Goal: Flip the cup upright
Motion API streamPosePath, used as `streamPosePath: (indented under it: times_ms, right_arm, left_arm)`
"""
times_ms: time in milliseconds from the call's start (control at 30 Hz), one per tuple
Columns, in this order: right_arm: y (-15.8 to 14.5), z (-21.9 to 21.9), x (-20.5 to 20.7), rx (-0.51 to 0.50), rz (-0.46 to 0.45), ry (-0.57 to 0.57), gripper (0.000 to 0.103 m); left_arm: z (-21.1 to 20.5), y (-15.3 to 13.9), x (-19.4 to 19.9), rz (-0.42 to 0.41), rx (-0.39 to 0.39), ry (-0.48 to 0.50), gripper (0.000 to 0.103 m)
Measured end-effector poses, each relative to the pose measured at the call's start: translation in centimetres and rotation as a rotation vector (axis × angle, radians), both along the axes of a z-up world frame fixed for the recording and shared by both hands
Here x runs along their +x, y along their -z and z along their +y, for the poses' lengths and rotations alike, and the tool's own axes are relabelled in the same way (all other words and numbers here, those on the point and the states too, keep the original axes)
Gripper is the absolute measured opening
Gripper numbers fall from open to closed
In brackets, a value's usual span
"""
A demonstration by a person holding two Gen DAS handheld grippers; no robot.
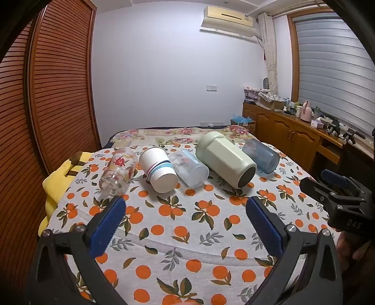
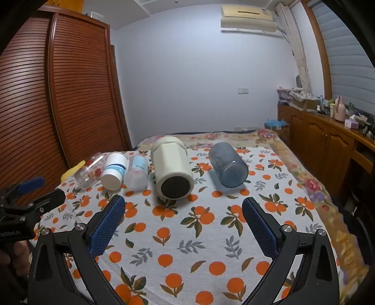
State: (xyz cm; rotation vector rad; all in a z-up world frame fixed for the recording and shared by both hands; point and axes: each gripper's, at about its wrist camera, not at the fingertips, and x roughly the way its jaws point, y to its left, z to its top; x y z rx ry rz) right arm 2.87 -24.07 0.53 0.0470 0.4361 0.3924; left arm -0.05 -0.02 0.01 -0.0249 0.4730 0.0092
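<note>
Five cups lie on their sides in a row on the bed, on an orange-print cloth. None stands upright.

From your left to right in the left wrist view:
- A clear glass cup with red print, base toward you.
- A white paper cup with blue stripes, base toward you, just beside the glass.
- A translucent plastic cup, touching or nearly touching the paper cup.
- A large cream bottle with a dark base, the base facing you.
- A blue-grey translucent cup, partly hidden behind the cream bottle in this view.

In the right wrist view the blue-grey cup lies apart from the cream bottle, with bare cloth between them.

Your left claw hovers over the cloth, short of the row. Its blue-padded fingers are spread wide and pinch nothing.

Your right claw hovers likewise, facing the cream bottle and the blue-grey cup. Its blue-padded fingers are also spread wide, with nothing between them.

Each claw appears at the edge of the other's view.

A louvred wooden wardrobe stands on the left. A wooden cabinet carrying small items runs along the right wall, and an air conditioner hangs high on the far wall.
</note>
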Motion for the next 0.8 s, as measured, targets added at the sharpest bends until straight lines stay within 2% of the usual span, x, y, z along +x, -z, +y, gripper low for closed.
streamPosePath:
  times_ms: [800]
  right_arm:
    - [0.21,-0.12,-0.37,-0.010,0.004,0.001,0.101]
  left_arm:
    - [0.21,-0.08,0.03,0.012,-0.002,-0.002,0.103]
